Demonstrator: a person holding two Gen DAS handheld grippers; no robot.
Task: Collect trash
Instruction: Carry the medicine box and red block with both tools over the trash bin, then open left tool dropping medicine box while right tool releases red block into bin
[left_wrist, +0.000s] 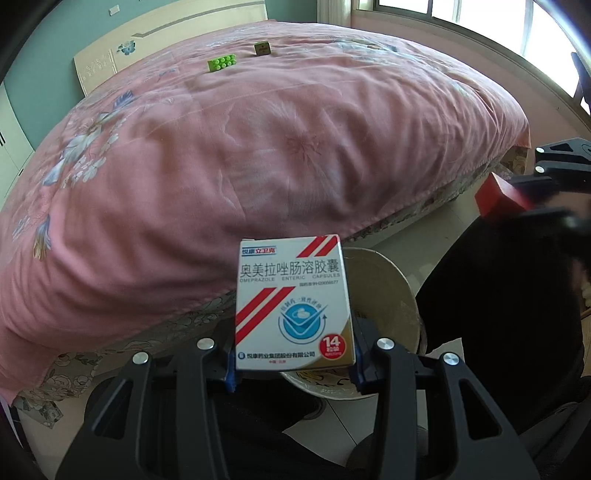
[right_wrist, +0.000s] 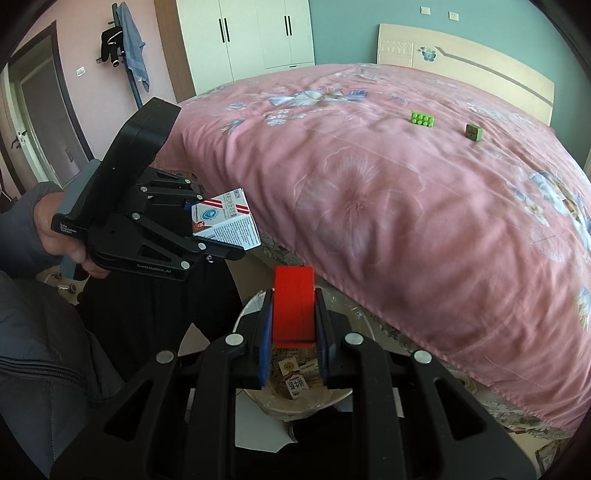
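Bedroom, foot of pink bed (left_wrist: 258, 147); both grippers loaded above the bin.

Medicine box (left_wrist: 293, 302) sits upright in the left gripper (left_wrist: 293, 365), jaws closed on its lower side edges, printed face to the camera; held just over the near rim of the trash bin (left_wrist: 391, 288), likely staged for dropping. Red block (right_wrist: 293, 306) is pinched flat-sided between the blue pads (right_wrist: 265, 332) of the right gripper (right_wrist: 293, 350), directly above the bin's mouth (right_wrist: 255, 306), where paper scraps (right_wrist: 295, 382) already lie. Lining looks like a plastic bag, though blur leaves that unsure. Further out, a green brick (right_wrist: 422, 119) and a small green cube (right_wrist: 474, 132) rest on the bedspread, well apart from both tools, presumably next for collecting.
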